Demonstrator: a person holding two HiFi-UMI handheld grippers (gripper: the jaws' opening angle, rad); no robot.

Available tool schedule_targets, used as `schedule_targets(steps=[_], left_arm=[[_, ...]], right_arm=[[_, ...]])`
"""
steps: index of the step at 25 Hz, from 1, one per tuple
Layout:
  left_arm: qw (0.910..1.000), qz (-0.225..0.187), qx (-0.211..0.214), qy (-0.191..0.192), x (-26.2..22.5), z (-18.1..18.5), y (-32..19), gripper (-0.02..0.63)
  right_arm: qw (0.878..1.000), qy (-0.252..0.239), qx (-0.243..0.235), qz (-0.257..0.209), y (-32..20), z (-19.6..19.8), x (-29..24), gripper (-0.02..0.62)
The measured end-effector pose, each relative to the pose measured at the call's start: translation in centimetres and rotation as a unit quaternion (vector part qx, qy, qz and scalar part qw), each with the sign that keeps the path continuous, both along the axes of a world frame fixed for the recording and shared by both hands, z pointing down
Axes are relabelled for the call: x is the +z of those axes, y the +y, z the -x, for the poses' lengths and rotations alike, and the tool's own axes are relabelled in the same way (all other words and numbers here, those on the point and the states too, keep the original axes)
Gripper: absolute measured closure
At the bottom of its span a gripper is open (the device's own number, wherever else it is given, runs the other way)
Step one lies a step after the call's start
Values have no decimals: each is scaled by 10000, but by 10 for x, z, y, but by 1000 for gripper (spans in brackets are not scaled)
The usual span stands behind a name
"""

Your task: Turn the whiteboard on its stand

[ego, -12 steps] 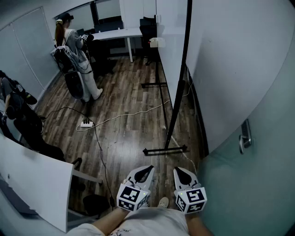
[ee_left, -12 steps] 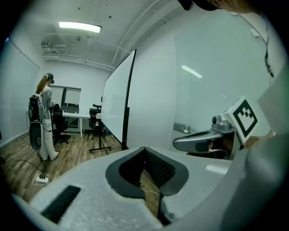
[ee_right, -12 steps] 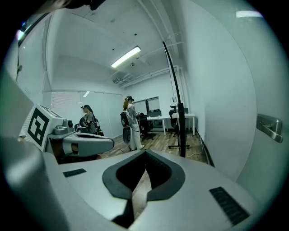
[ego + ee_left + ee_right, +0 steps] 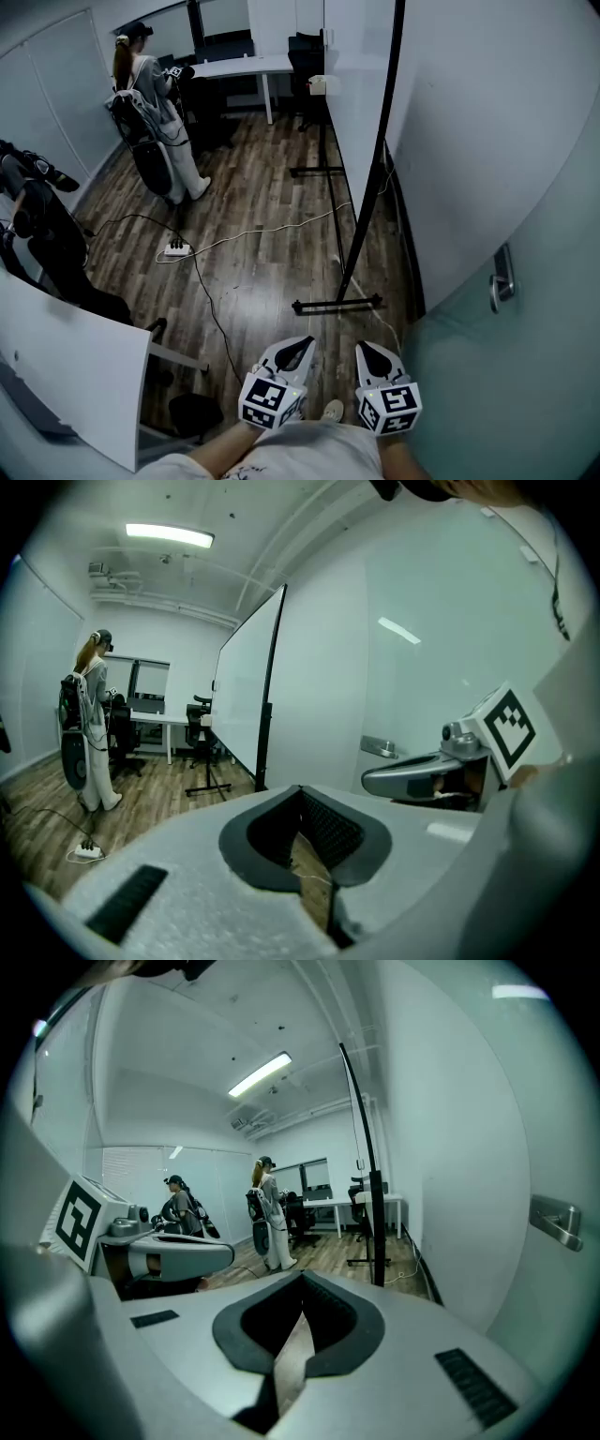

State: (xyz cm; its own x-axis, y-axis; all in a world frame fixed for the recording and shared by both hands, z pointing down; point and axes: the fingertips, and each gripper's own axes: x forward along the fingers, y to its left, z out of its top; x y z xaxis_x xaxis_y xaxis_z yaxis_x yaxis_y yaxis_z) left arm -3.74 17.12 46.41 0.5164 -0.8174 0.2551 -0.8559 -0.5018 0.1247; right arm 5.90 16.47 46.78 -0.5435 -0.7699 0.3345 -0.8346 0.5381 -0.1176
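The whiteboard (image 4: 361, 112) stands edge-on ahead of me, a tall white panel in a black frame (image 4: 373, 169). Its black stand has a near foot bar (image 4: 336, 305) and a far foot bar (image 4: 314, 172) on the wood floor. Both grippers hang low in front of my body, well short of the stand. My left gripper (image 4: 298, 345) is shut with nothing in it, and so is my right gripper (image 4: 367, 347). In the left gripper view the whiteboard (image 4: 246, 696) rises beyond my left gripper (image 4: 314, 855). In the right gripper view its frame (image 4: 366, 1166) stands beyond my right gripper (image 4: 291, 1335).
A person (image 4: 155, 122) with a backpack stands at far left near a desk (image 4: 239, 67) and a chair (image 4: 302, 56). Another person (image 4: 37, 234) is at the left edge. A power strip (image 4: 176, 250) and cables lie on the floor. A door handle (image 4: 500, 277) is at right.
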Motion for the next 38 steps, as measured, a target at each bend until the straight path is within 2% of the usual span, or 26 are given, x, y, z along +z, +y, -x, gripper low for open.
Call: schedule_targets(steps=[4, 15, 21, 26, 38], left_arm=[[10000, -30, 38, 47, -3, 6, 0, 595], [9994, -81, 328, 37, 0, 34, 7, 595], [9994, 11, 308, 133, 4, 35, -14, 595], [9994, 16, 330, 86, 8, 29, -49, 595], [9999, -25, 42, 110, 0, 4, -180, 595]], right_arm=[[9997, -223, 75, 7, 1, 6, -3, 589], [9995, -164, 247, -110, 6, 34, -3, 588], [9993, -186, 329, -57, -14, 28, 2, 588], [9992, -208, 350, -58, -54, 23, 9, 588], [9993, -204, 160, -261, -200, -6, -9, 588]])
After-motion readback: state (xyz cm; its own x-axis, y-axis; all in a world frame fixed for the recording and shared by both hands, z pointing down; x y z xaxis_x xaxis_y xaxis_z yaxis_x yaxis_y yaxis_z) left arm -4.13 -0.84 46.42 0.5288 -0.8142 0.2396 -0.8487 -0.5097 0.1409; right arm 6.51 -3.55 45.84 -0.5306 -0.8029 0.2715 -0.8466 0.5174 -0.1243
